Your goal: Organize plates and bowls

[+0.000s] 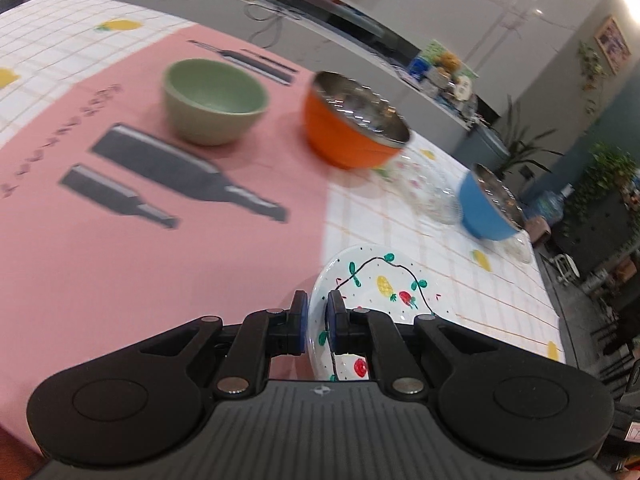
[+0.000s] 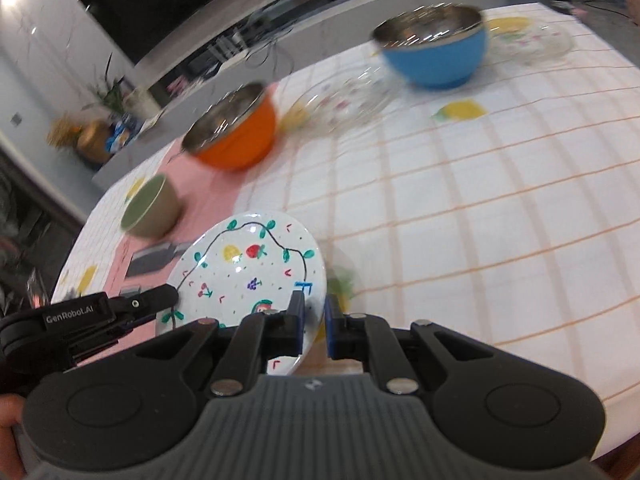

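We've got the painted plate [image 2: 248, 268] pinched from both sides, and that looks deliberate: a thin, wide, slick plate would be hard to carry level from one edge alone. In the right wrist view it sits tilted over the near edge of the surface [image 2: 480, 220], where the pink mat [image 1: 120, 260] meets the checked cloth.

The left tool [image 1: 317, 322] is nearly closed, its blue pads clamped across the plate's near left rim. The right tool [image 2: 316, 326] is just as narrow, one finger over the plate's face and the other under its right rim, so we read that as a grip too.

Farther out, the green bowl [image 1: 214, 102] and the orange bowl [image 1: 352, 120] stand apart on the mat. A clear glass dish [image 2: 344, 104] sits between the orange bowl and the blue bowl [image 2: 436, 48], with a second glass dish [image 2: 532, 42] just right of the blue one. None are nested, so our guess is most of the sorting is still ahead.
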